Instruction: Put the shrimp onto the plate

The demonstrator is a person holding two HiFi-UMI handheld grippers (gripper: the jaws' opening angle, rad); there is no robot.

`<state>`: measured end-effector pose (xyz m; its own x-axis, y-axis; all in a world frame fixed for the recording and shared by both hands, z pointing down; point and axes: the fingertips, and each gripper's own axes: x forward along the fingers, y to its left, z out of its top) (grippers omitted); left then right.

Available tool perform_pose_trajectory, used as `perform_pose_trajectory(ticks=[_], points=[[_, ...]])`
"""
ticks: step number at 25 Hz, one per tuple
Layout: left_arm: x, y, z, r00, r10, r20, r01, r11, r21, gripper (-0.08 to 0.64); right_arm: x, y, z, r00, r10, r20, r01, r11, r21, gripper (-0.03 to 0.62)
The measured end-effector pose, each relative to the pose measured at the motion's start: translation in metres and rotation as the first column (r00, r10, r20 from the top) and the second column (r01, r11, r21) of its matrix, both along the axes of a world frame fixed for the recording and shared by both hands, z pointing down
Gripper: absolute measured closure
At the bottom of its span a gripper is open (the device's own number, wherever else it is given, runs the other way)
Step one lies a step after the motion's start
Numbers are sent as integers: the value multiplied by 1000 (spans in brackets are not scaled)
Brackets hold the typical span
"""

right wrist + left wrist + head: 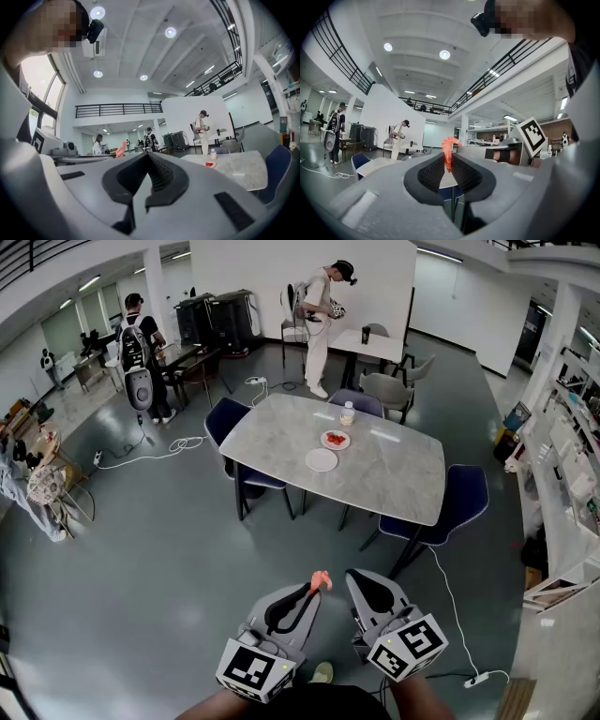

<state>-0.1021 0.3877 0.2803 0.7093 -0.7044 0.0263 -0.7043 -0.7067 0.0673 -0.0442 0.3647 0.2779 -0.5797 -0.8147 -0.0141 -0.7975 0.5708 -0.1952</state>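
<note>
shrimp [448, 149] nipped in L hand-held gripper [448, 164], lower end hidden

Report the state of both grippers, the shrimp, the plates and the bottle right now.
left gripper: shut on the shrimp.
shrimp: pinched, sticking up above the jaws.
right gripper: jaws together.
white plate: empty, on the table.
small dish: holds red pieces.
bottle: upright.

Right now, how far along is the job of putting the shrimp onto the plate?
Done: the left gripper is shut on the curled orange shrimp, so the pick-up looks finished. In hand: it hangs above the floor, apart from the grey marble table. Left: the round white plate holds nothing; the shrimp must go there.
</note>
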Motion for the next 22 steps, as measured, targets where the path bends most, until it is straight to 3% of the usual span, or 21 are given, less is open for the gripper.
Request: perform_pose_trajectory(ticks=[13,22], points=[[12,-1,3,1000,22,22,-22,1000,18,508,11,1,6,999,-19,50,21,999,-28,591],[22,-13,9,1000,-14,28,14,1000,-11,508,24,-5,12,998,-15,67,18,999,-50,591]])
